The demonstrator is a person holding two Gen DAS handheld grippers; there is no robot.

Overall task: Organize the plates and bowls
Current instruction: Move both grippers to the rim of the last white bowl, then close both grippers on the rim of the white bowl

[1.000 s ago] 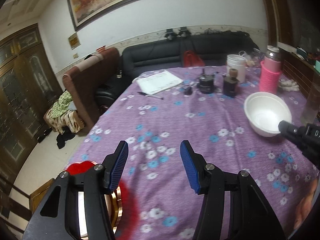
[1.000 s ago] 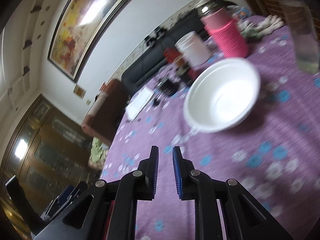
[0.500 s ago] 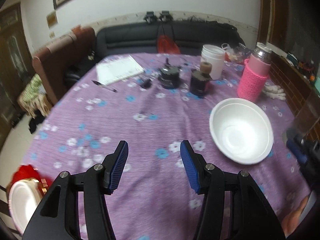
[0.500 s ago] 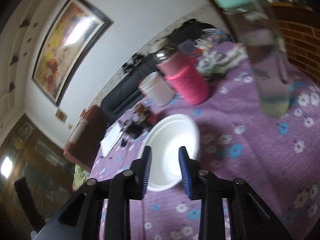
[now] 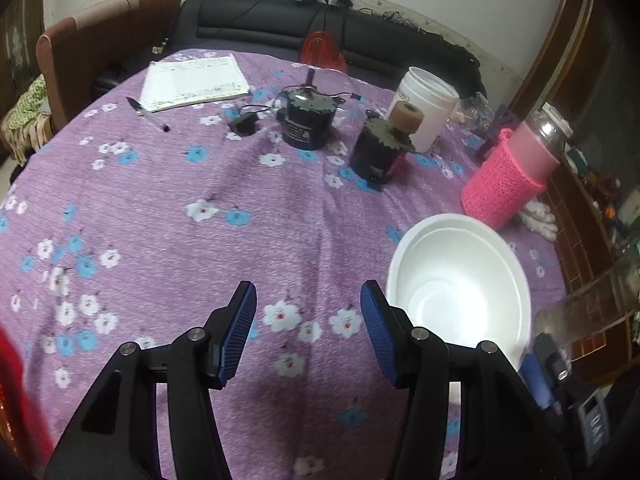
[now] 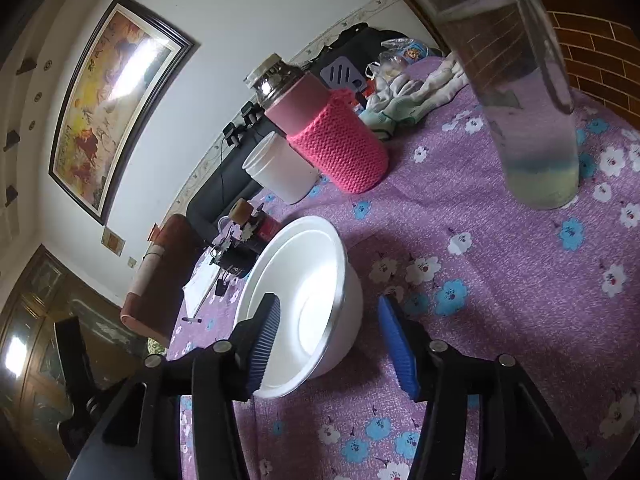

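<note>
White foam bowl (image 6: 308,304) upright on the purple flowered table (image 6: 500,280), near a pink-sleeved bottle (image 6: 332,132). Right claw (image 6: 328,344) spread wide around the bowl's near rim — gripping nothing. Left claw (image 5: 308,332) gaping too, empty, just beside the bowl.

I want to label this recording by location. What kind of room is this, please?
Most likely a living room in a home. A black leather sofa stands behind a table with a purple flowered tablecloth, a large framed painting hangs on the wall, and a white bowl sits on the table.
</note>
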